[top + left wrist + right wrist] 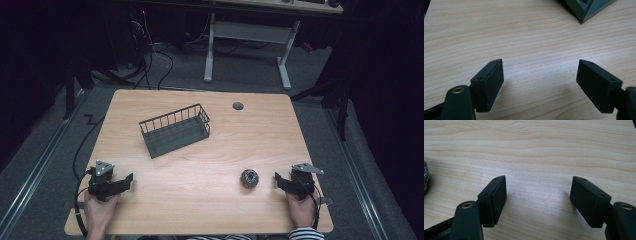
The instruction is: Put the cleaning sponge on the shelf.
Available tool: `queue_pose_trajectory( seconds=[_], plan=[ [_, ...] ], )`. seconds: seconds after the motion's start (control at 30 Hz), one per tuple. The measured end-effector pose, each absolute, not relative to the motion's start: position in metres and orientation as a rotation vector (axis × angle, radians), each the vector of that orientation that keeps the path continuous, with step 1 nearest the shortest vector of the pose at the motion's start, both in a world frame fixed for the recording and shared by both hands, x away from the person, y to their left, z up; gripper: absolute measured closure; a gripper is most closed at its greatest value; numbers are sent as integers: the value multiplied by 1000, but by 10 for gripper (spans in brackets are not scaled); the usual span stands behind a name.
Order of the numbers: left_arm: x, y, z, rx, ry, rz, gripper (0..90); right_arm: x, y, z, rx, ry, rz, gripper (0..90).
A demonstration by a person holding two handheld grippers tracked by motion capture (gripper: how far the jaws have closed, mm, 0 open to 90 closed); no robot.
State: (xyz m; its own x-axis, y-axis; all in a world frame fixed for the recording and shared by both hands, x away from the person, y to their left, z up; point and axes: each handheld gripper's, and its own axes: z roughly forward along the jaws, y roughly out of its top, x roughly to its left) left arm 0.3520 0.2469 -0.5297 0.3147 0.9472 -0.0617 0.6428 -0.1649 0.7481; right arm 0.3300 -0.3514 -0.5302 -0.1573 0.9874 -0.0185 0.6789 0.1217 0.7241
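A dark wire basket sits left of centre on the wooden table; its corner shows at the top of the left gripper view. A shiny steel-wool ball lies near the front right, and its edge peeks in at the left of the right gripper view. My left gripper rests at the front left corner, open, with bare wood between its jaws. My right gripper rests at the front right, open and holding nothing, a short way right of the ball.
A round grey cable grommet is set into the table near its far edge. Black cables trail off the left side. A white desk frame stands on the floor beyond the table.
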Motion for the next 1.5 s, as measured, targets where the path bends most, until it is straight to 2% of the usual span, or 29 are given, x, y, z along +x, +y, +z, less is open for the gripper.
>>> queue_pose_trajectory(
  seconds=[1.0,1.5],
  plan=[
    [378,225,-474,1861,1299,447,238,330,-351,-530,1607,1900,798,299],
    [402,213,-447,1861,1283,470,249,330,-351,-530,1605,1902,798,300]
  ],
)
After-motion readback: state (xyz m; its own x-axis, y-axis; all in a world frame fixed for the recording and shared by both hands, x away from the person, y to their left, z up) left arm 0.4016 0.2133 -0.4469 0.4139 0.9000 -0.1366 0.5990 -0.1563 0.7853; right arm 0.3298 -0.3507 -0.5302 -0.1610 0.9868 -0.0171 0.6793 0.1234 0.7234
